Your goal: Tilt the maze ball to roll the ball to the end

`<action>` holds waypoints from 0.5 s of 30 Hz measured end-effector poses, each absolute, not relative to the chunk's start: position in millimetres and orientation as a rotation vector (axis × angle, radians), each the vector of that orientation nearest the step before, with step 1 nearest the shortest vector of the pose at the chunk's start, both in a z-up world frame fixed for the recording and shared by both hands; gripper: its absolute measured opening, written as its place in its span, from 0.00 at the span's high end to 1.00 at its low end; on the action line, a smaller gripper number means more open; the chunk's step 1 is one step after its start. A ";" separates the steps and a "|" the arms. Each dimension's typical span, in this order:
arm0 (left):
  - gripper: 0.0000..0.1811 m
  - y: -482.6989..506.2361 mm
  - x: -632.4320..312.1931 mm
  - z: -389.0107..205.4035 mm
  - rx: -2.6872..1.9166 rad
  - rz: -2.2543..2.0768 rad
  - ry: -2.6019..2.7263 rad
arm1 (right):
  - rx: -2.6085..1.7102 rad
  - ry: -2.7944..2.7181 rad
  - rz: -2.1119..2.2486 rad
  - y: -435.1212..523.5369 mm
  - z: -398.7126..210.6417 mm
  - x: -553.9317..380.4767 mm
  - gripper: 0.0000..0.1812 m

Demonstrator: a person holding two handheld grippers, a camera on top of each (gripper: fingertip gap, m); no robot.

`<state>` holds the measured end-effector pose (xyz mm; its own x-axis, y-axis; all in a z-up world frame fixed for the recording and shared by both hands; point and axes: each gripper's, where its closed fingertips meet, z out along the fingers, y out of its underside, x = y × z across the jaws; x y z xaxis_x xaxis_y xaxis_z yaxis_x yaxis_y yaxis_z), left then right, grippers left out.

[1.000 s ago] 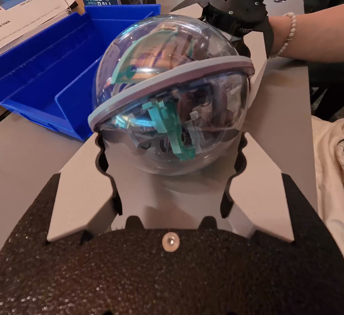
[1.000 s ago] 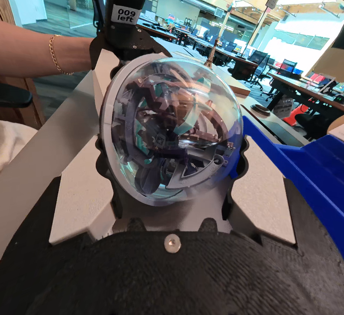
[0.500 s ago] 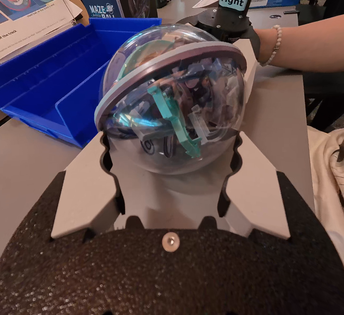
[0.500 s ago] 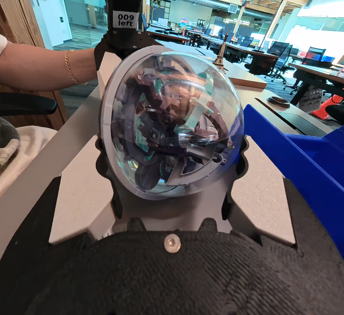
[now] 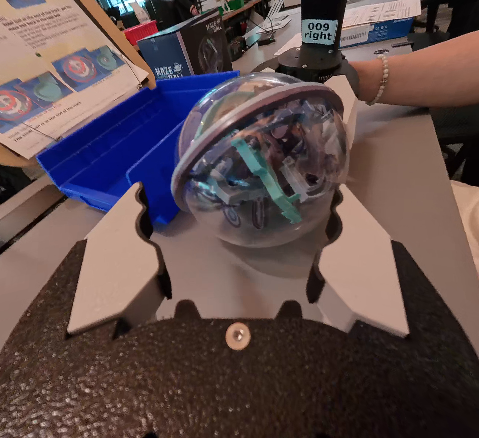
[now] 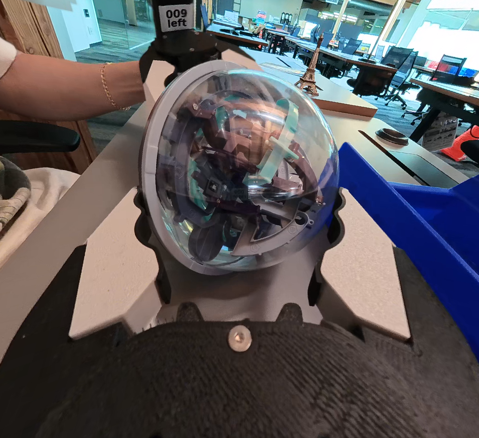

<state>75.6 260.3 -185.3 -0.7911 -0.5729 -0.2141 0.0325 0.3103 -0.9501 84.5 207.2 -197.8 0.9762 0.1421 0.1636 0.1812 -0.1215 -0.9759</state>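
Plainly, left to right:
Blue bin (image 5: 111,156): left of frame in the left wrist view, just beside the sphere; a wide tilt could knock against its wall.
Maze ball (image 5: 261,163): centre of frame, lifted off the grey table (image 5: 404,192), its grey seam ring slanted; the small ball inside cannot be made out, so an over-tilt may drop it off its track unseen.
Left gripper (image 5: 238,208): jaws spread wide, cradling the sphere rather than clamping it.
Right gripper (image 6: 238,208): likewise wide, pressing the opposite side; smooth plastic may slip if either eases.
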 end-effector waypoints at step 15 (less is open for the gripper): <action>0.21 241.1 84.4 -221.6 -0.226 -1.368 2.375 | -1.786 -0.299 -0.095 204.6 -199.2 85.7 0.25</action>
<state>84.4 241.1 -221.6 -0.9116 -0.3263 -0.2502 0.0527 0.5107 -0.8582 85.7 204.6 -199.2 0.9629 0.1508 0.2238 0.2521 -0.2066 -0.9454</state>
